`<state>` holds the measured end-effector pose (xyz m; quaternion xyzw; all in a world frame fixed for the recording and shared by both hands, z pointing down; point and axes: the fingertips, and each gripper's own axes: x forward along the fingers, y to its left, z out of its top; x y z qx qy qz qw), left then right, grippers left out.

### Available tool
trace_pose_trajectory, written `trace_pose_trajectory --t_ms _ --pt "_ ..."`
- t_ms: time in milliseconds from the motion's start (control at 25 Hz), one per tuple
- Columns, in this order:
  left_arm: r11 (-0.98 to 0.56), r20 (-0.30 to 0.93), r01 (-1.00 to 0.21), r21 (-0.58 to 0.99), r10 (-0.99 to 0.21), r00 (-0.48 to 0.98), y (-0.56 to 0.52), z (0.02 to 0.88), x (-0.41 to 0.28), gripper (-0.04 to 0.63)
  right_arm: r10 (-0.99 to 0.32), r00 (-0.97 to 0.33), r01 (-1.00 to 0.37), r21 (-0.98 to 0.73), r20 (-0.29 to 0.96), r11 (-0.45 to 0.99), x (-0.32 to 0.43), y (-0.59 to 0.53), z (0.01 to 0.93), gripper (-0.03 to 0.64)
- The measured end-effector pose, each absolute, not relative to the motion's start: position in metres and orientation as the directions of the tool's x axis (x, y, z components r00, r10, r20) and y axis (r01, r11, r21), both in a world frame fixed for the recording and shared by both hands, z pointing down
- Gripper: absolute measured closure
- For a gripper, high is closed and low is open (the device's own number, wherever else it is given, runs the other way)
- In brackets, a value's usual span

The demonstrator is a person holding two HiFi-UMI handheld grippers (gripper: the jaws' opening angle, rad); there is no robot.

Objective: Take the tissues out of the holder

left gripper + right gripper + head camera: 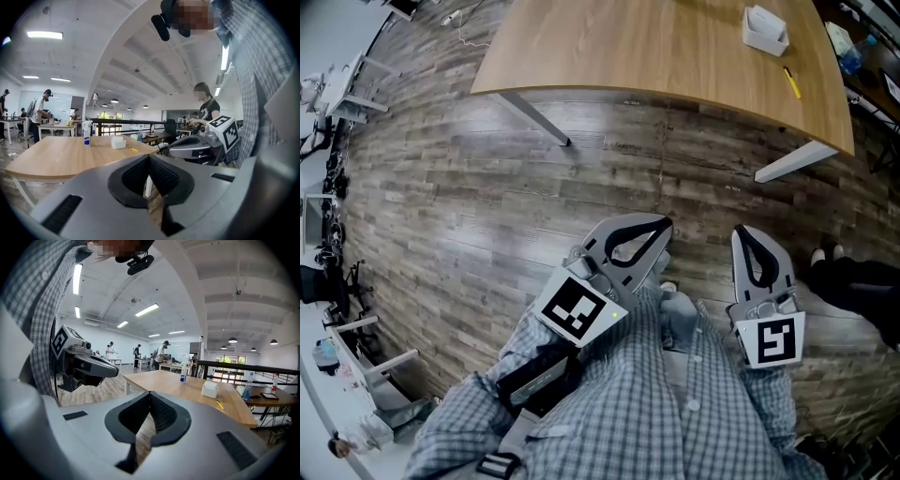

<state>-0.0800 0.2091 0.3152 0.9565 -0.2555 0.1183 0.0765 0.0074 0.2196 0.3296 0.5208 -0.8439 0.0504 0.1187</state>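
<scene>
The white tissue holder (765, 30) stands on the far right part of the wooden table (628, 47), well ahead of both grippers. It also shows small in the left gripper view (118, 142) and the right gripper view (210, 389). My left gripper (664, 225) and right gripper (741, 234) are held side by side over the plank floor, short of the table, pointing toward it. Both have their jaws shut with nothing between them, as seen close up for the left gripper (149, 157) and the right gripper (150, 393).
A yellow pen (791, 82) lies near the holder and a spray bottle (183, 373) stands farther along the table. White table legs (534, 117) slant to the floor. Other people work at distant tables (42, 115). A dark shoe (853, 281) is at the right.
</scene>
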Motion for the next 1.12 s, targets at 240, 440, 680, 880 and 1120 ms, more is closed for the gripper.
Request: trace_pose_trajectory --t_ms 240,440,680,880,1120 --pt "-0.867 0.257 -0.486 0.112 -0.447 0.857 0.175 0.318 -0.076 0.589 -0.867 -0.407 -0.899 0.038 0.286 0.435 0.006 0.192 0.331 0.606" --pt "-0.876 0.249 -0.467 0.120 -0.429 0.868 0.150 0.320 -0.070 0.588 -0.873 -0.386 -0.908 0.045 0.298 0.417 0.011 0.171 0.332 0.606" --pt "-0.884 0.238 -0.453 0.117 -0.418 0.877 0.122 0.317 -0.068 0.589 -0.882 -0.367 -0.915 0.058 0.296 0.400 0.013 0.145 0.328 0.606" --pt "-0.889 0.235 -0.444 0.113 -0.410 0.881 0.104 0.318 -0.070 0.589 -0.885 -0.361 -0.916 0.066 0.294 0.396 0.009 0.127 0.327 0.605" --pt "-0.891 0.223 -0.434 0.130 -0.400 0.889 0.081 0.318 -0.075 0.588 -0.885 -0.352 -0.917 0.078 0.304 0.391 0.002 0.107 0.328 0.606"
